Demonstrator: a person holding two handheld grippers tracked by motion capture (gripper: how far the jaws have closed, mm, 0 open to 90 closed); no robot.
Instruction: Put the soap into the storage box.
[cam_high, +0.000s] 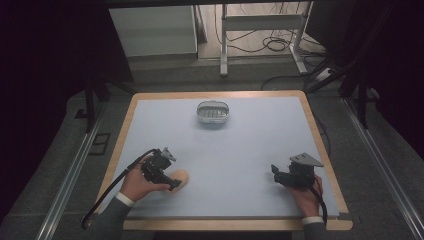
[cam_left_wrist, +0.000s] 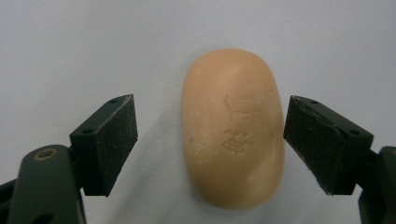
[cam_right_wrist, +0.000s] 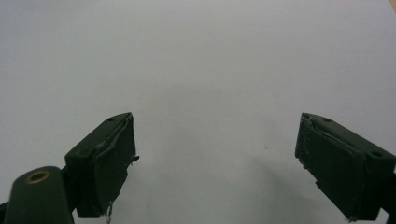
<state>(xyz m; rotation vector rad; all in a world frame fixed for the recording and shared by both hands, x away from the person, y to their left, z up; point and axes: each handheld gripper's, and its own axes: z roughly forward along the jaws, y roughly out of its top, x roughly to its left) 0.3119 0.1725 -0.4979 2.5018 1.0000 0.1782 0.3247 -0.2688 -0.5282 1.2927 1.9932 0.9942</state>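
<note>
Pale blue worktop with a wooden rim, seen from above. Near the far edge, about midway along it: a small oval dish, clear-walled with a ribbed insert, standing alone and well apart from both hands.

Close to the near left corner: a peach-coloured oval soap bar, lying flat on the blue surface. Left claw lowered over it, held in the left hand, cable trailing off toward the near left edge. In the left gripper view: soap bar lying lengthwise between the two black jaws, faint embossed marks on its top face. Left claw spread wide, the jaws standing to either side of the bar; the right-hand jaw just beside the bar's flank, contact there not possible to tell; the other jaw clearly apart from it, with blue surface showing between.

Near the near right corner: right claw, held in the right hand, grey three-cornered plate on top, pointing toward the middle of the worktop. In the right gripper view: right claw spread wide, bare blue surface between the jaws, pad edges a little frayed. White cuffs and grey sleeves at both wrists along the near edge.
</note>
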